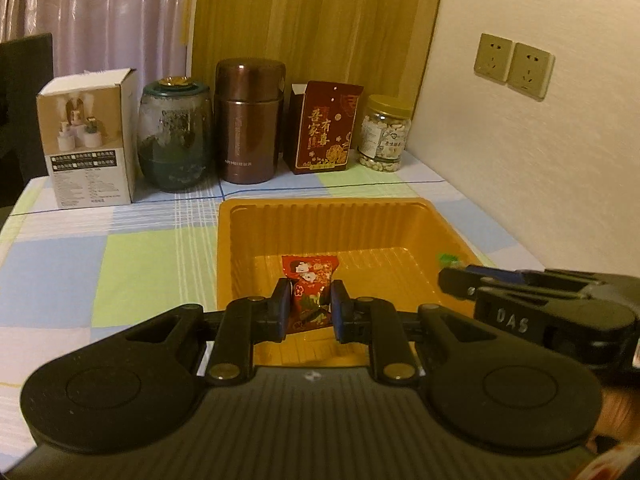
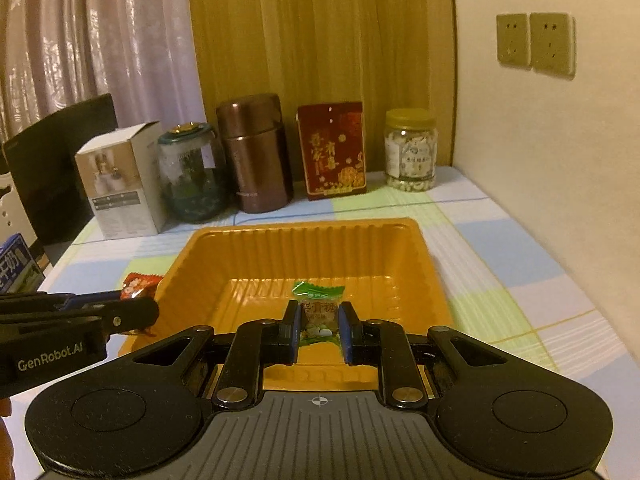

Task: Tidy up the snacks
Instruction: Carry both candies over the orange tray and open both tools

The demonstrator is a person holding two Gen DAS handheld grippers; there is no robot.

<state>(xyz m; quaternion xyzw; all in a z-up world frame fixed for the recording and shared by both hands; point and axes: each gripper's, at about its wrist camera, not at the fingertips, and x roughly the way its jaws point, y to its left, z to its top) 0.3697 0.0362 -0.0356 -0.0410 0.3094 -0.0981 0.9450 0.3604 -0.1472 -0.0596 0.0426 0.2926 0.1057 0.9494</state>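
Meanwhile we see both grippers w/ jaws narrow: left gripper (image 1: pixel 309 307) pinches a red candy (image 1: pixel 310 286), right gripper (image 2: pixel 320 330) pinches a green candy (image 2: pixel 319 312), each at lower centre, over the orange tray (image 2: pixel 312 248) on the checked cloth.

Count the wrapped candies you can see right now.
2. A red candy is clamped in the left gripper; a green candy is clamped in the right gripper, both over the orange tray. Others may be hidden.
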